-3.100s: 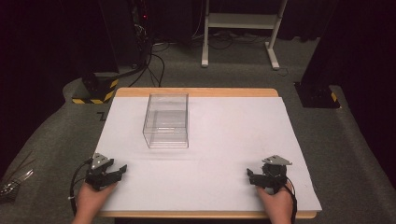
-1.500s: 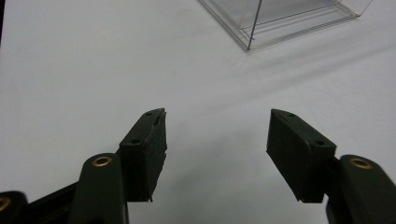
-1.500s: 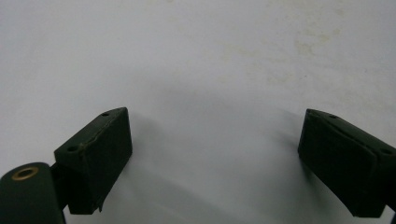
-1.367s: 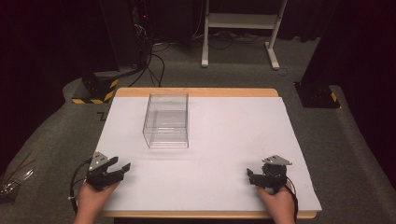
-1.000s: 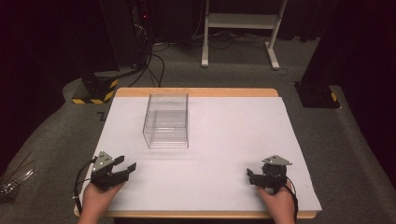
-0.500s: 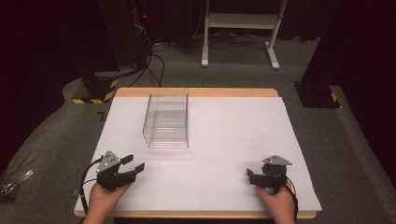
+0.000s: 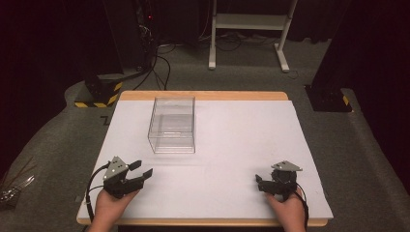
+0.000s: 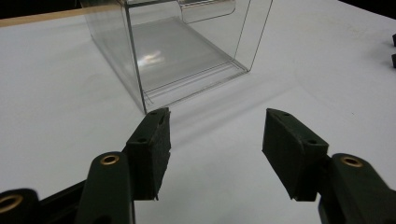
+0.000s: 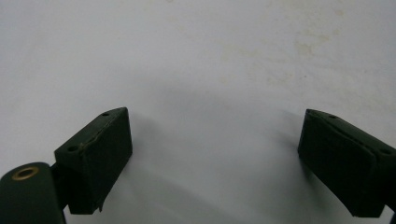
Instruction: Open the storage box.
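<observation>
- The left gripper (image 7: pixel 141 168) is seen at the near left of the table, raised a little off the sheet, with its jaws spread wide and nothing held between them.
- In the left gripper view, the left gripper (image 8: pixel 215 140) is pointed at the clear box (image 8: pixel 173 46); a gap of bare sheet is left between the pads and the box's near corner.
- The right gripper (image 7: pixel 258 182) is rested at the near right, well apart from the box; in the right gripper view its jaws (image 9: pixel 215 158) are spread wide over bare sheet, and nothing is gripped.
- The clear box (image 7: pixel 172 124) is placed left of centre on the table, toward the far side. It is made of transparent, glossy plastic with straight walls and sharp edges, and is empty.
- The white sheet (image 7: pixel 232 145) is matte and smooth, with faint stains seen in the right gripper view; a wooden table edge (image 7: pixel 203 95) is exposed at the far side.
- The pads are black, blocky and dull; brass-coloured rivets are set in the jaws.
- No legible writing is made out.
</observation>
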Available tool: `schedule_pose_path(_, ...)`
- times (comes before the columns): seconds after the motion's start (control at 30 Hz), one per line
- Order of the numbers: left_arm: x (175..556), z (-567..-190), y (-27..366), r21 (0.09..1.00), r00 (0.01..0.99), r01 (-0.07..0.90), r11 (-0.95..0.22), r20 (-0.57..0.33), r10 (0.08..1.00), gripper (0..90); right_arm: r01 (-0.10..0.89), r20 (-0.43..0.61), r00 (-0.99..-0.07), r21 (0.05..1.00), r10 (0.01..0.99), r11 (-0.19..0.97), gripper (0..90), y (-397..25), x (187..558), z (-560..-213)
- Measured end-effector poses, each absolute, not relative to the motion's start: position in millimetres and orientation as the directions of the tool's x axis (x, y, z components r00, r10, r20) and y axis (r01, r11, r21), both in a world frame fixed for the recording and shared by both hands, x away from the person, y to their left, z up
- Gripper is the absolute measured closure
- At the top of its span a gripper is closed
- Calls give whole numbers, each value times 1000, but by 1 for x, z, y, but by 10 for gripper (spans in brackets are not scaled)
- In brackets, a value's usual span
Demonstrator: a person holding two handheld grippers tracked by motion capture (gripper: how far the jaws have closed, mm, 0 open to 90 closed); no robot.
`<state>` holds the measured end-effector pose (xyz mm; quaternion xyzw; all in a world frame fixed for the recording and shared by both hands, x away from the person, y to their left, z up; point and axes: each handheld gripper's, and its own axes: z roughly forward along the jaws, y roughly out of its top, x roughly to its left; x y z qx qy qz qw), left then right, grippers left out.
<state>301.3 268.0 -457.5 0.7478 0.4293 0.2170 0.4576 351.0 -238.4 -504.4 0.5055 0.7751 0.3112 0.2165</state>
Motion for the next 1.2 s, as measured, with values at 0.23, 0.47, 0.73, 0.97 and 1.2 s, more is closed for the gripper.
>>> schedule_pose_path(0.23, 306, -458, 262, 863, 535, 451, -228, -57, 843, 414, 649, -22, -395, 701, 918, 296, 96, -238, 351, -504)
schedule_pose_path(0.47, 320, -458, 261, 854, 539, 478, -206, -100, 837, 410, 649, -20, -394, 702, 919, 294, 97, -238, 351, -504)
schedule_pose_path(0.73, 338, -457, 255, 871, 553, 448, -202, -92, 828, 424, 650, -19, -393, 702, 919, 292, 97, -238, 351, -504)
schedule_pose_path(0.97, 349, -455, 252, 877, 559, 440, -193, -99, 823, 435, 650, -20, -394, 701, 919, 294, 97, -238, 351, -504)
schedule_pose_path(1.2, 359, -441, 257, 888, 573, 420, -186, -100, 814, 449, 650, -21, -393, 701, 919, 294, 98, -238, 351, -504)
